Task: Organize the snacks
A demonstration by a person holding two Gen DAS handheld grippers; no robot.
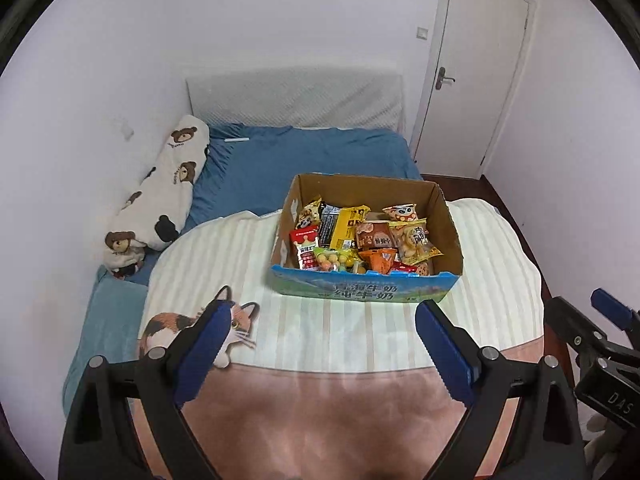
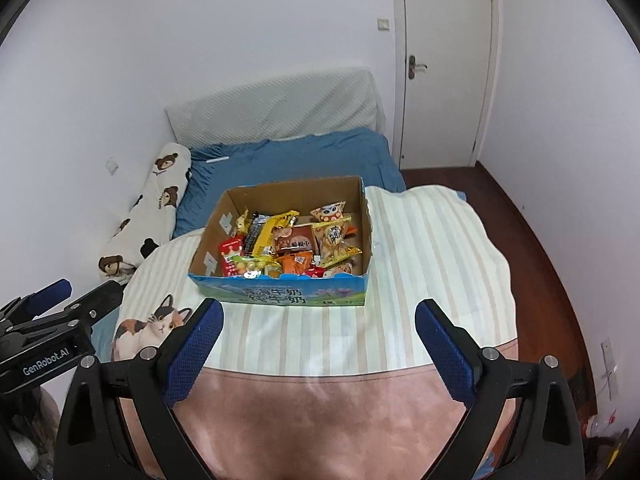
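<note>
Two hand-held grippers, left (image 1: 320,344) & right (image 2: 320,340), both w/ jaws wide apart, holding nothing. Snack packets (image 1: 360,236) sit jumbled in the cardboard box (image 1: 360,290) on the striped blanket (image 1: 360,328) over the bed. I reckon we're at the start: next I'd reach in & pinch one top packet.

Cardboard box (image 1: 450,224) sits on blanket (image 1: 328,332) on the bed (image 1: 312,156), snack packets (image 1: 360,236) piled inside. Long pillow (image 1: 160,196) at box's 9 o'clock along the wall. Headboard cushion (image 1: 296,100) at 12 o'clock, door (image 1: 476,72) at 1 o'clock. Both grippers near the box's 6 o'clock, apart from it.
</note>
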